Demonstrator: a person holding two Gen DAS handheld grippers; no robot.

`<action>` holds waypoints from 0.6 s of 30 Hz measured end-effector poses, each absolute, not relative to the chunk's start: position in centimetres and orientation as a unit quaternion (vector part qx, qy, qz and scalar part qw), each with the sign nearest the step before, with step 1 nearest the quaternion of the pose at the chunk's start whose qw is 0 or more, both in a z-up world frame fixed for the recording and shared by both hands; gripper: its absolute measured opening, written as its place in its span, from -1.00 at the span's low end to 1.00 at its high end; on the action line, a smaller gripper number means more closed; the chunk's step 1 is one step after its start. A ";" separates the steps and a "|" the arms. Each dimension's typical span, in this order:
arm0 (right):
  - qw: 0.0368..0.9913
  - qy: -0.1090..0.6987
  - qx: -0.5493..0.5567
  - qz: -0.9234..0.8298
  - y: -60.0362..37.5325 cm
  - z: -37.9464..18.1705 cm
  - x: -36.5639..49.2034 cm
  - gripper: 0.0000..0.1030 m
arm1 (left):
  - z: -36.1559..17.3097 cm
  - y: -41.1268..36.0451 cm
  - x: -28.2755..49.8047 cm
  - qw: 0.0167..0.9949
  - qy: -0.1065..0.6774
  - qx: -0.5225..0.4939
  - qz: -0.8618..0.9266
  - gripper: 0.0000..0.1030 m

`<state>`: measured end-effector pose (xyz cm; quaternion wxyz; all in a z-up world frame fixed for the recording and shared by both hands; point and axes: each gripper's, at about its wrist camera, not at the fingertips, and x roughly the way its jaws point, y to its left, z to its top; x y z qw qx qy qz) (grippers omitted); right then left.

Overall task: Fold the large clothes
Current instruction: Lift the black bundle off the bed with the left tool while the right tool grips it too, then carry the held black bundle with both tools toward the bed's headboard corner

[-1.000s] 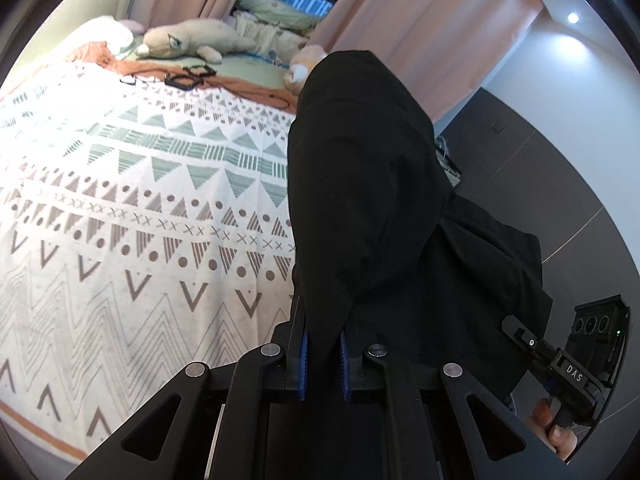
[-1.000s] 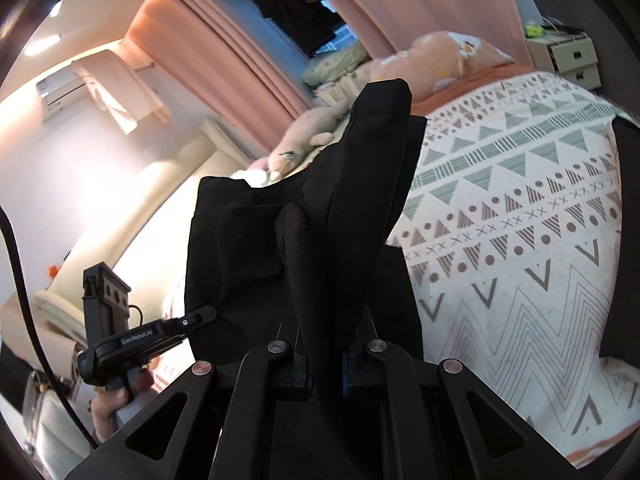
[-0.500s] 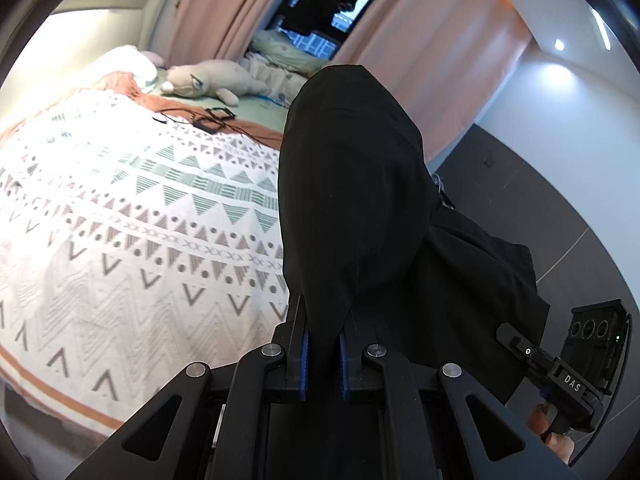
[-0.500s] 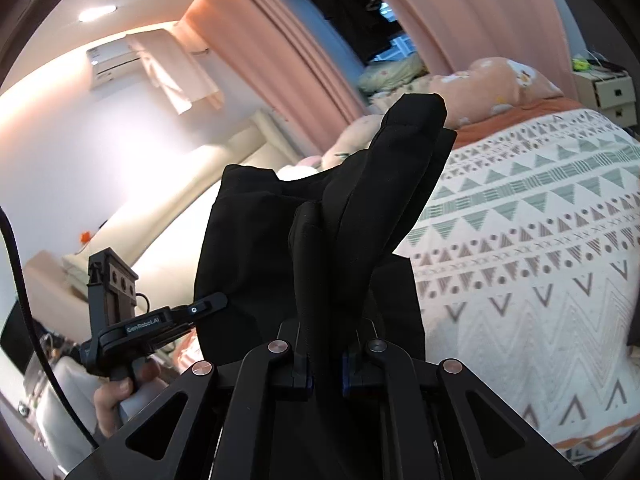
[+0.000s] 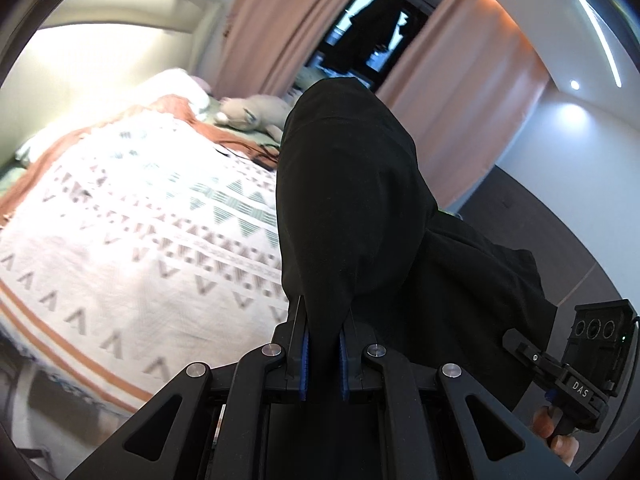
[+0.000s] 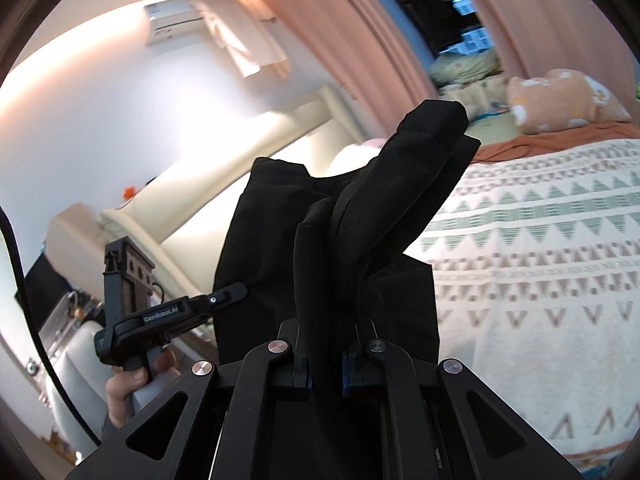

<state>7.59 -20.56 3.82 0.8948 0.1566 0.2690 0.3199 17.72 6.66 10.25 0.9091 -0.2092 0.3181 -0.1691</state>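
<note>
The left gripper [image 5: 323, 344] is pinching a black garment [image 5: 352, 208] tight between its two blue pads [image 5: 303, 364]. The cloth is bunching up in a tall hump above the fingers and blocking much of the view. This gripper is pointing a little downward, toward the bed [image 5: 132, 232].

The right gripper [image 6: 327, 350] is clamped on the same black garment [image 6: 360, 232]. Here the cloth is standing up in thick folds from between the fingers. This gripper is tilting down only slightly, also facing the bed [image 6: 540, 240].

The garment is hanging in the air between the two grippers, near the edge of the bed and not lying on it. The bed is covered with a white blanket with triangle patterns [image 5: 168, 216].

In the right wrist view, the left hand [image 6: 136, 380] is wrapping around the handle of its gripper, low and to the side away from the bed. In the left wrist view, only the fingertips of the right hand [image 5: 560, 436] are showing under its gripper, also on the side away from the bed.

A stuffed animal [image 5: 252, 114] is lying at the far end of the bed, near pink curtains [image 5: 272, 28].
</note>
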 end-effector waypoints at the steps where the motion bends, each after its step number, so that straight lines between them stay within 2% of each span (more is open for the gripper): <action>1: 0.893 0.270 0.153 0.328 -19.3 3.8 7.4 -0.81 | 10.4 7.5 17.6 0.910 0.317 -0.210 -0.164 -0.79; 18: 0.841 0.312 0.113 0.427 -2.0 0.9 11.2 -0.81 | 10.3 21.9 18.4 0.924 0.316 -0.207 -0.063 -0.80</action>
